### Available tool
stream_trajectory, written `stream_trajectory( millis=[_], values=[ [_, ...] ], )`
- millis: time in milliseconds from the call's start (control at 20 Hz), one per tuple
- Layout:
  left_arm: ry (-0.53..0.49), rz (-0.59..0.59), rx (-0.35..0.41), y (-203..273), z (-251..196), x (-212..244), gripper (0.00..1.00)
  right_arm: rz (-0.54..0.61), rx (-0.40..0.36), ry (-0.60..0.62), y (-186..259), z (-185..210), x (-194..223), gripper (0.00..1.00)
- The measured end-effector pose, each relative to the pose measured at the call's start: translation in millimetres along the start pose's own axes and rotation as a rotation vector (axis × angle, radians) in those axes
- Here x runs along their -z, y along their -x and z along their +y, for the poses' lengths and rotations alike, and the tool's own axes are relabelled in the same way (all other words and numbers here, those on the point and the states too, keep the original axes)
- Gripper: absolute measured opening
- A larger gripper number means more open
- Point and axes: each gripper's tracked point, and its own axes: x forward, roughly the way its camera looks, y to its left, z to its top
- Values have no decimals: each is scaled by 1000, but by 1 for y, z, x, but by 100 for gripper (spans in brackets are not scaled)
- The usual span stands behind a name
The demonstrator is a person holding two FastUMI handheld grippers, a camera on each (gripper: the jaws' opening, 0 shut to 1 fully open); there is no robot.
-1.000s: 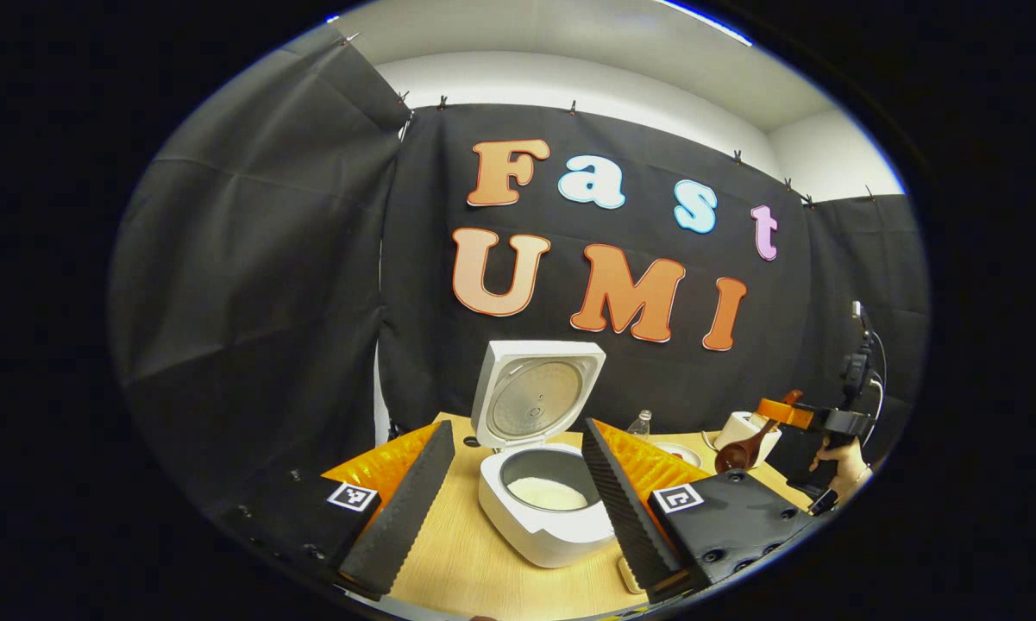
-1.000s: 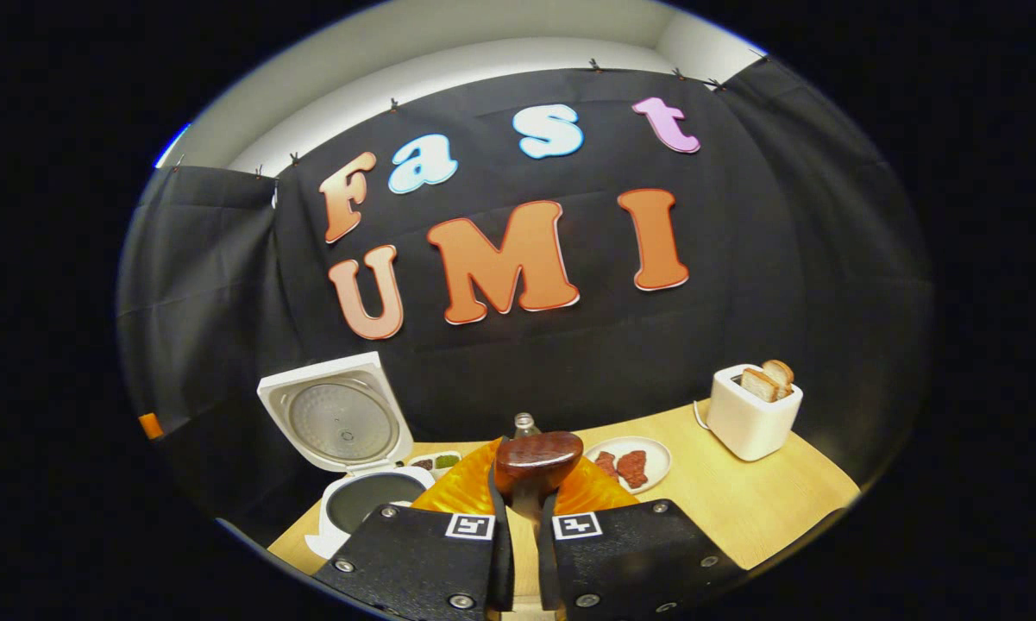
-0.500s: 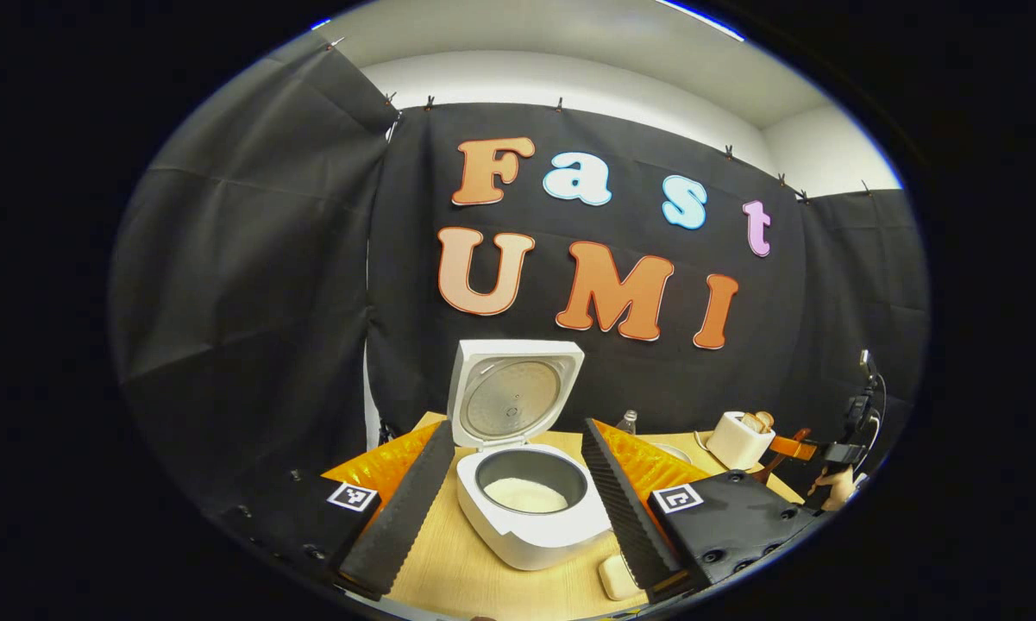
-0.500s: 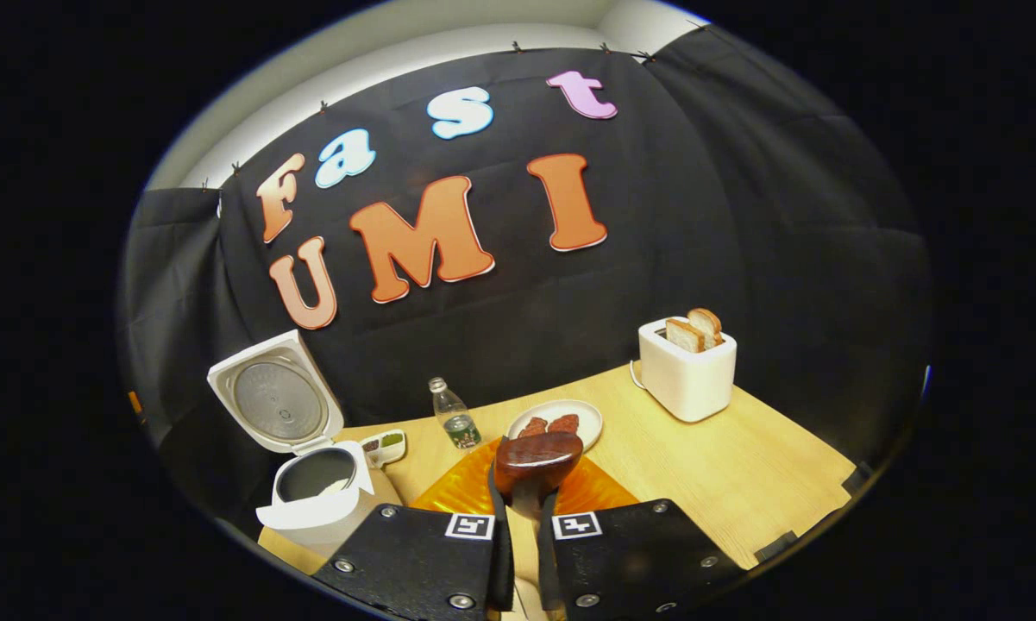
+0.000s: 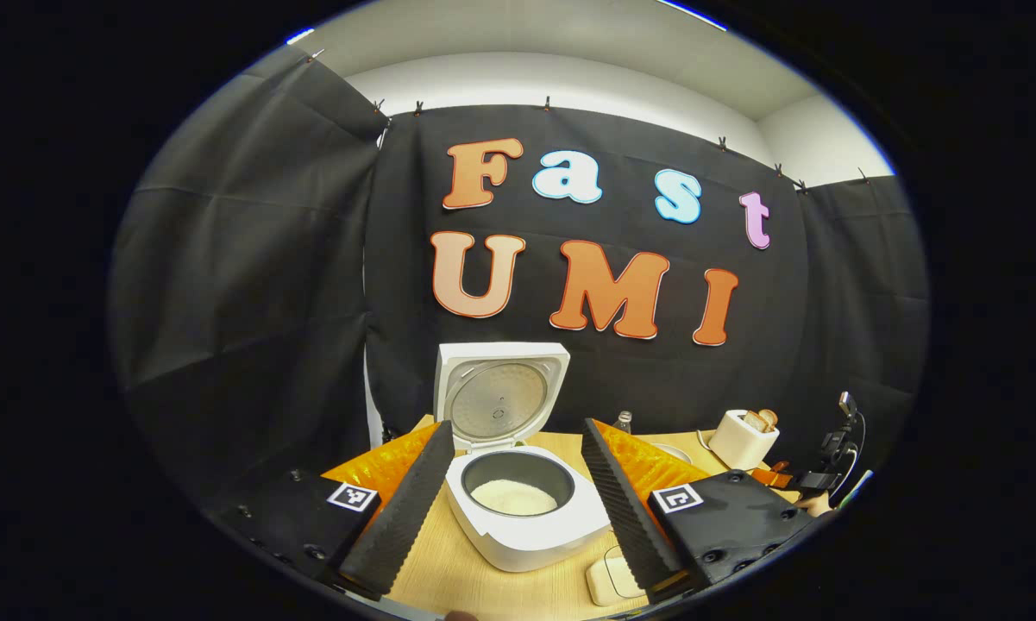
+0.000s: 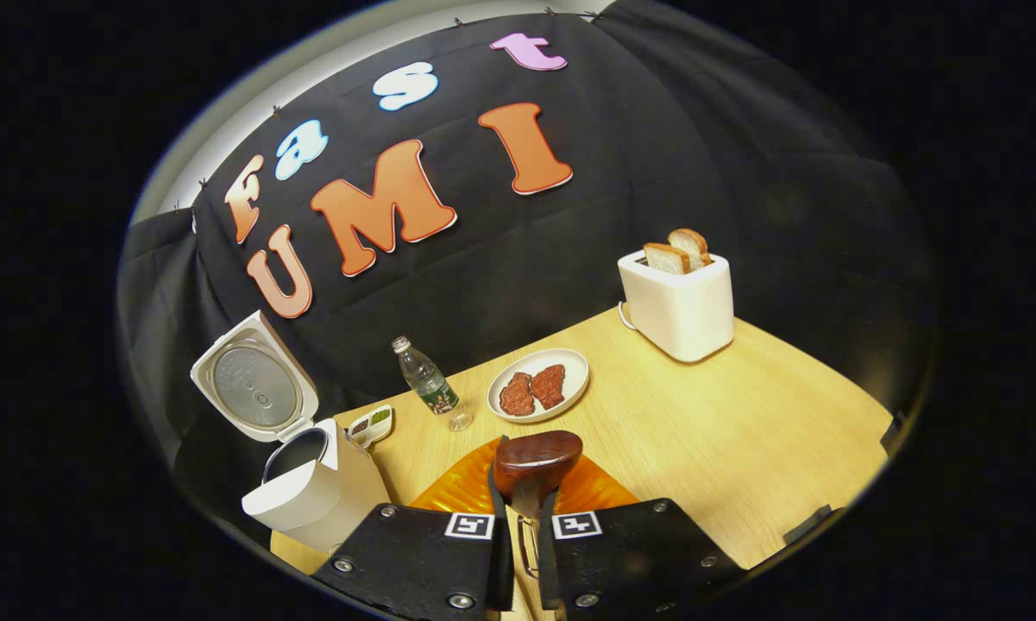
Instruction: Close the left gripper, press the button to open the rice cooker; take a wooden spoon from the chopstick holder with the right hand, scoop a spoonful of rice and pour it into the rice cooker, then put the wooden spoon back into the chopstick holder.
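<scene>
Left gripper view: the left gripper (image 5: 518, 500) hangs over the near part of the table (image 5: 448, 569), its jaws spread wide. Between the two fingers stands the rice cooker (image 5: 522, 517), lid hinged back and upright toward the booth wall, with a layer of white rice (image 5: 513, 497) in the pot. Bare table runs in front of the cooker to the near edge, where a small pale block (image 5: 608, 582) lies beside one finger. Far off at the table's right end stands a toaster (image 5: 742, 438), and past it the right gripper (image 5: 815, 481) shows small at the edge of the picture.

Right gripper view: the right gripper (image 6: 524, 517) has its jaws pressed onto the handle of the wooden spoon (image 6: 536, 461). The spoon's long axis runs straight forward along the fingers, its bowl at the far end, over the table. The rice cooker (image 6: 306, 492) stands near the table's left edge. Beside it lies a small dish (image 6: 371, 424), then a bottle (image 6: 427, 388), tilted in the picture, and a plate (image 6: 569, 366) carrying two reddish pieces. The toaster (image 6: 677, 302) with bread stands by the far edge. A wide stretch of bare table lies to the right, up to the corner.
</scene>
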Motion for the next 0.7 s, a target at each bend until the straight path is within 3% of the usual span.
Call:
stream_trajectory(
  millis=[500,700],
  values=[
    [-4,30,-37,4,-9,10,100,47,-24,-164,-8,-27,13,13],
    [-10,28,-42,2,-16,5,100,58,29,-202,-3,-47,19,21]
  ],
)
